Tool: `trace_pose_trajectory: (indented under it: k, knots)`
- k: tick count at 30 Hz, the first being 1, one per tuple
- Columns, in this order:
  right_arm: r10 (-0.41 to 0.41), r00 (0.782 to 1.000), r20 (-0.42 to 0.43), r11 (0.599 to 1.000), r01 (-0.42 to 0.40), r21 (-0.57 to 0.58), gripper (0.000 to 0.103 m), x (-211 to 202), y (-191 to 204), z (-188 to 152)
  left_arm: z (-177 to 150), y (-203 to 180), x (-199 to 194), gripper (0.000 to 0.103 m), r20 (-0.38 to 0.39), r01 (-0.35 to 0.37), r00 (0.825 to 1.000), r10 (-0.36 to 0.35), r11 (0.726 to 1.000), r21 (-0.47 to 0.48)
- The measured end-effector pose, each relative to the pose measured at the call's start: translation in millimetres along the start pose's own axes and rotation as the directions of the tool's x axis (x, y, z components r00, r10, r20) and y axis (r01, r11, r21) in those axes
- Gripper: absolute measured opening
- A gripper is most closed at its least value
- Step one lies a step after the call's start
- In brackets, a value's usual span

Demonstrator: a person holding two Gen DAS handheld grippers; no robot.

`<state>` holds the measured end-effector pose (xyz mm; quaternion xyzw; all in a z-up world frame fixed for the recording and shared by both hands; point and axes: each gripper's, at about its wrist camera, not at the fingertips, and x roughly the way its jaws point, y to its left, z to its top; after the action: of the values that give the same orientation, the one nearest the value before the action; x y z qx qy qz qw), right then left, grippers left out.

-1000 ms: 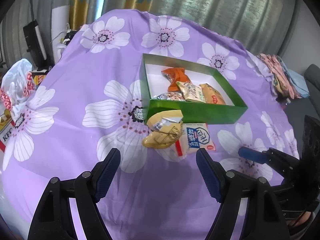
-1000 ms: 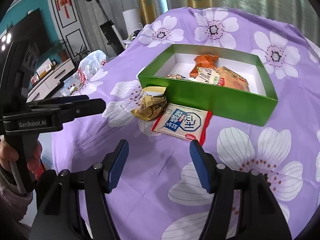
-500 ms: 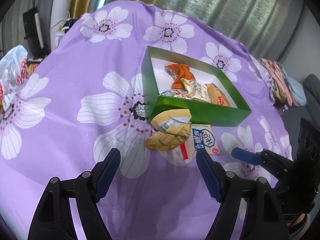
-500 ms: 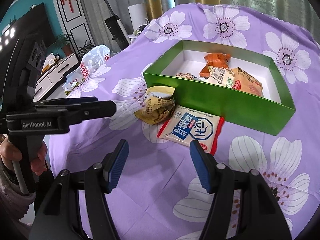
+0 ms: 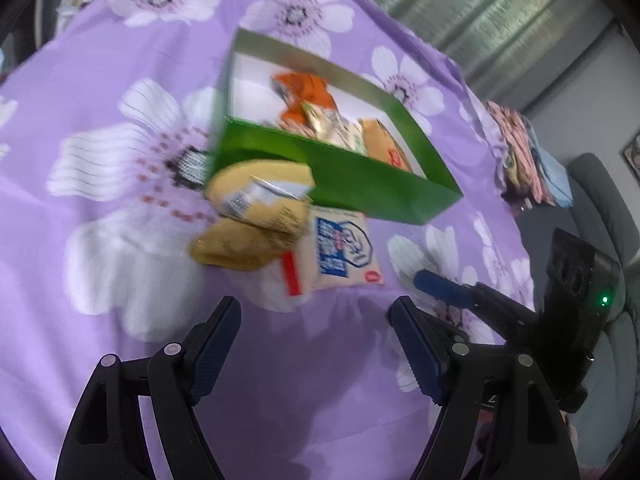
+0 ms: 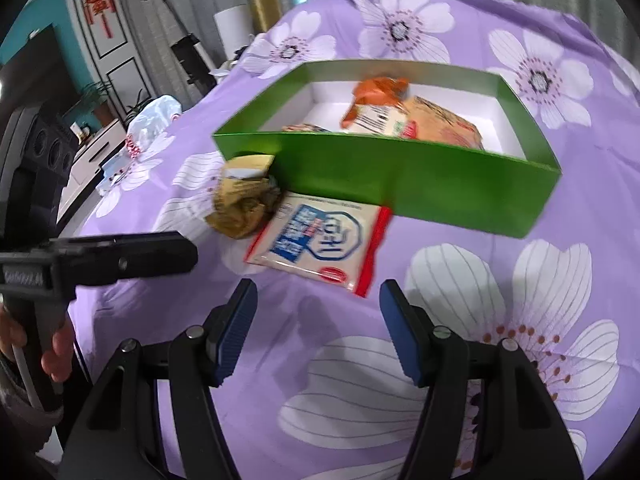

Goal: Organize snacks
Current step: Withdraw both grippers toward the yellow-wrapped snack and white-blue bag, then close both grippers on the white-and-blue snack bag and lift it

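A green box (image 5: 360, 188) (image 6: 400, 176) on the purple flowered cloth holds several snack packets, an orange one (image 5: 306, 94) (image 6: 378, 88) among them. In front of the box lie a crumpled yellow packet (image 5: 256, 216) (image 6: 244, 204) and a flat white packet with blue print (image 5: 340, 250) (image 6: 320, 240). My left gripper (image 5: 316, 344) hovers open just short of these two packets, nothing between its fingers. My right gripper (image 6: 318, 328) is open too, right before the white packet. In the left wrist view, a blue fingertip (image 5: 440, 286) of the right gripper shows to the right.
The table is draped in purple cloth (image 6: 480, 320) with white flowers. A white plastic bag (image 6: 152, 120) sits at the table's left edge. Folded cloths (image 5: 528, 160) lie on a grey seat beyond the right edge. A hand (image 6: 52, 352) grips the left tool's handle.
Both grippers have come down and closer to the two packets in front of the box. The left view has also swung to the right. Neither gripper's opening has changed.
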<state>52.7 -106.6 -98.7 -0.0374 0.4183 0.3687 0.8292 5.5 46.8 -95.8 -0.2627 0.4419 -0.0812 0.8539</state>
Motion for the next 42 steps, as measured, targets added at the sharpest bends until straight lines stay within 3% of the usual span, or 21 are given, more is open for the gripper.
trace_pose_trajectory:
  k: [6, 13, 16, 19, 23, 25, 29, 32, 42]
  knots:
    - [0.034, 0.999, -0.010, 0.999, -0.033, 0.031, 0.063, 12.1, -13.3, 2.7, 5.2, 1.1, 25.5, 0.078, -0.040, 0.030, 0.999, -0.032, 0.998, -0.052]
    - [0.068, 0.997, -0.028, 0.997, -0.068, 0.033, 0.063, 33.5, -22.5, 10.4, 16.7, 7.4, 33.7, 0.071, -0.023, 0.051, 0.998, -0.054, 0.994, -0.095]
    - [0.089, 0.996, -0.023, 0.996, -0.088, 0.027, 0.061, 38.8, -22.9, 16.1, 21.7, 9.4, 38.5, 0.060, -0.024, 0.068, 0.997, -0.072, 0.990, -0.120]
    - [0.103, 0.994, -0.034, 0.995, -0.103, 0.009, 0.055, 44.9, -21.7, 19.6, 24.4, 12.9, 44.3, 0.057, -0.022, 0.075, 0.997, -0.079, 0.988, -0.137]
    - [0.128, 0.991, -0.035, 0.992, -0.127, 0.016, 0.038, 45.5, -24.1, 20.8, 24.1, 12.3, 45.0, 0.051, -0.016, 0.070, 0.997, -0.073, 0.988, -0.139]
    - [0.148, 0.988, -0.035, 0.989, -0.147, 0.028, 0.036, 45.3, -23.9, 18.6, 23.3, 12.0, 44.1, 0.040, -0.014, 0.062, 0.998, -0.065, 0.989, -0.134]
    - [0.125, 0.992, -0.027, 0.992, -0.126, -0.011, 0.033, 40.7, -12.3, 14.6, 22.1, 5.2, 41.3, 0.035, -0.018, 0.036, 0.999, -0.038, 0.994, -0.102]
    - [0.127, 0.992, -0.020, 0.992, -0.128, -0.021, 0.017, 33.7, -8.4, 9.0, 17.5, 2.2, 38.8, 0.032, -0.031, -0.005, 1.000, 0.002, 0.997, -0.080]
    - [0.126, 0.992, 0.017, 0.992, -0.126, -0.005, 0.012, 3.6, -3.7, -6.3, 2.7, -15.7, 23.2, 0.032, -0.030, -0.004, 1.000, 0.003, 1.000, -0.031]
